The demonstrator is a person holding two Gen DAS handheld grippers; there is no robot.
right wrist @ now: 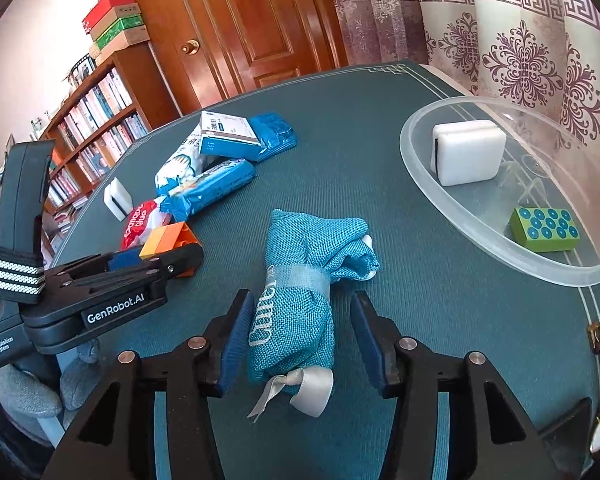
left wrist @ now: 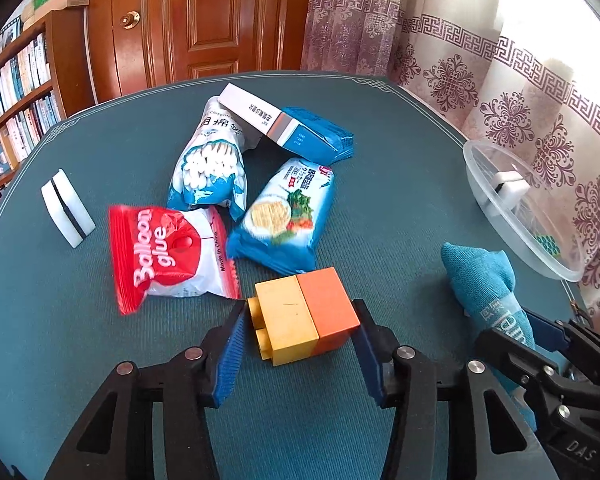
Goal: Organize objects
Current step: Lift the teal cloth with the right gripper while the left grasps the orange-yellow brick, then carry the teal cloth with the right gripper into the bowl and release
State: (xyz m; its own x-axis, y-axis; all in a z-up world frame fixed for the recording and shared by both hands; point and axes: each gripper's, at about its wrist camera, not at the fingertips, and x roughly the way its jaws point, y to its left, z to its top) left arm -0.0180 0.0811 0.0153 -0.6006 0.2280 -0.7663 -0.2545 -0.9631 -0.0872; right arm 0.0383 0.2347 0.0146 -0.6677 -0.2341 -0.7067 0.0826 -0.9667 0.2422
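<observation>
The yellow-and-orange block (left wrist: 306, 314) sits between the pads of the left gripper (left wrist: 300, 338): the right pad touches its orange side, while the left pad stands just off the yellow side, so the jaws are narrowed around it without a clear squeeze. The teal pouch (right wrist: 300, 280) lies lengthwise between the pads of the right gripper (right wrist: 300, 340), a gap showing on each side, so those jaws are open and hold nothing. Both things rest on the green table (right wrist: 380, 184) near its front edge, the block left of the pouch. A red packet (left wrist: 172, 252) reads "Balloon glue" and "Made in China"; the left gripper's body reads "GenRobot.AI" and "Data Acquisition System". The pouch's woven lettering is only partly legible. Both grippers slant down toward the table, side by side. The clear bowl (right wrist: 420, 176) at the right edge holds a white sponge (right wrist: 468, 156) and a green dotted block (right wrist: 544, 230).
</observation>
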